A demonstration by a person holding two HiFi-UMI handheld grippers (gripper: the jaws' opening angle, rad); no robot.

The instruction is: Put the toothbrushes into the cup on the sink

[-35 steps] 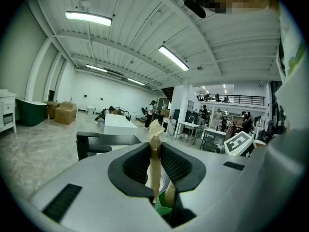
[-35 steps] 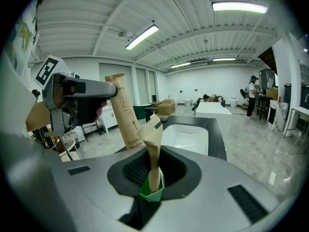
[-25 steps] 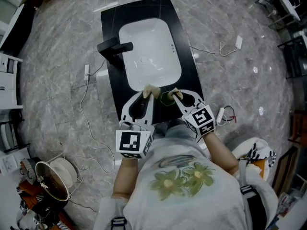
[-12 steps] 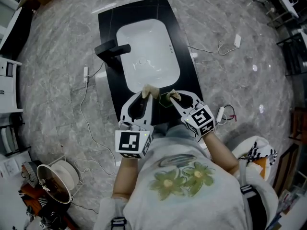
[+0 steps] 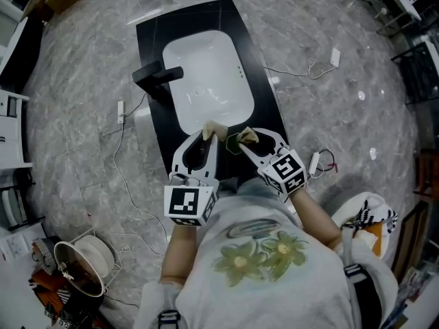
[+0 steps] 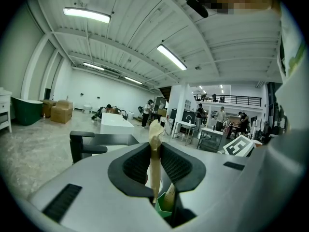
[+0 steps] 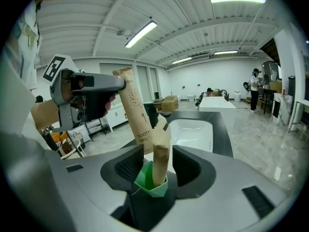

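Two tan paper-wrapped toothbrushes, green cup

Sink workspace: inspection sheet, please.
Surface: black counter, white basin, black faucet.
Job's things: green cup near the counter's front edge; cupped toothbrush stands in it; held toothbrush to its left.
Clutter: nothing seen on the counter.
Grippers: left gripper shut on held toothbrush; right gripper's jaws have just been opening, either side of cupped toothbrush, not pressing.
Cables: white cables on the floor, both sides.
Surroundings: marble floor, cable reel.
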